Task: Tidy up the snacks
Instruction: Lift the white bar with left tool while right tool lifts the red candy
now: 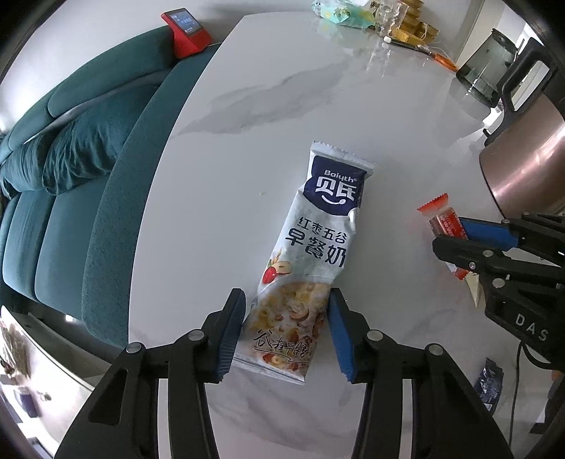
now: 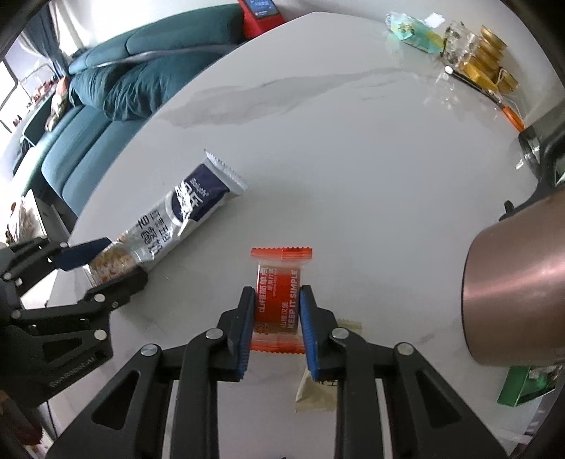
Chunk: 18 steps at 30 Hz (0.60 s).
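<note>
A long white and navy cereal-milk packet [image 1: 317,229] lies flat on the white marble table [image 1: 282,88]. My left gripper [image 1: 287,294] points down over the packet's near end, and its blue pads press on both sides of that end. In the right wrist view that packet [image 2: 190,208] sits clamped in the left gripper [image 2: 122,259]. A small orange snack pack [image 2: 279,275] lies to the right, and my right gripper [image 2: 277,291] is shut on its sides. The left wrist view shows the orange pack [image 1: 436,212] inside the right gripper [image 1: 448,233].
A copper-coloured pot [image 2: 512,296] stands close on the right. A beige sachet [image 2: 314,392] lies under my right gripper, with a green box [image 2: 522,385] and a dark blue packet [image 1: 489,385] nearby. Gold tins [image 2: 487,60] and a teal bag [image 2: 409,30] crowd the far edge. A teal sofa [image 1: 70,159] borders the left.
</note>
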Available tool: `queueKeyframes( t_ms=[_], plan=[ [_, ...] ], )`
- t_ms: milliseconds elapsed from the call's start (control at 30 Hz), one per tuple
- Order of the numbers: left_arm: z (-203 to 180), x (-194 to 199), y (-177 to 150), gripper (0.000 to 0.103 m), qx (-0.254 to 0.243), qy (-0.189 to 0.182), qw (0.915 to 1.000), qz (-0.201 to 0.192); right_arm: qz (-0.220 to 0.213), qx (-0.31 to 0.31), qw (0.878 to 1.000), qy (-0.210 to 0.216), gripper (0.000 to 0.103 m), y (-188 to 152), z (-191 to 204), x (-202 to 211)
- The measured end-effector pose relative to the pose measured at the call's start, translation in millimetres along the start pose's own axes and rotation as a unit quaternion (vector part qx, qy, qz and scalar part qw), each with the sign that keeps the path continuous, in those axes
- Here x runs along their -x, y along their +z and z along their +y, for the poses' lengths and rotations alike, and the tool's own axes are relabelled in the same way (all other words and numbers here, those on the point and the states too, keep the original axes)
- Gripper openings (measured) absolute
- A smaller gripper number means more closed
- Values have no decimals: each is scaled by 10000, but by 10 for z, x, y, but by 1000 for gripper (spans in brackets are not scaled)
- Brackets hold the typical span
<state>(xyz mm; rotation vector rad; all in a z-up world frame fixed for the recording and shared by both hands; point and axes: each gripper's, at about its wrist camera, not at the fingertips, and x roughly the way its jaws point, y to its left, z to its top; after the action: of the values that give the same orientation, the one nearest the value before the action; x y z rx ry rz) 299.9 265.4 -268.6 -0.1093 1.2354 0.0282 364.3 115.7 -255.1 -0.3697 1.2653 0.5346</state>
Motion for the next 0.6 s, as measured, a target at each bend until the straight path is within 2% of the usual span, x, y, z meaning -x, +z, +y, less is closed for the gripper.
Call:
queueKeyframes(
  t_ms=[267,600],
  plan=[
    [-58,191,-37,39,-108,-18,9997,-210,-238,-205,9995,94,10,-58,-78,246],
    [-95,-56,-75,39,-204,-99,9997,124,-184,-245,9994,172,10,-151,-109,266]
  ],
)
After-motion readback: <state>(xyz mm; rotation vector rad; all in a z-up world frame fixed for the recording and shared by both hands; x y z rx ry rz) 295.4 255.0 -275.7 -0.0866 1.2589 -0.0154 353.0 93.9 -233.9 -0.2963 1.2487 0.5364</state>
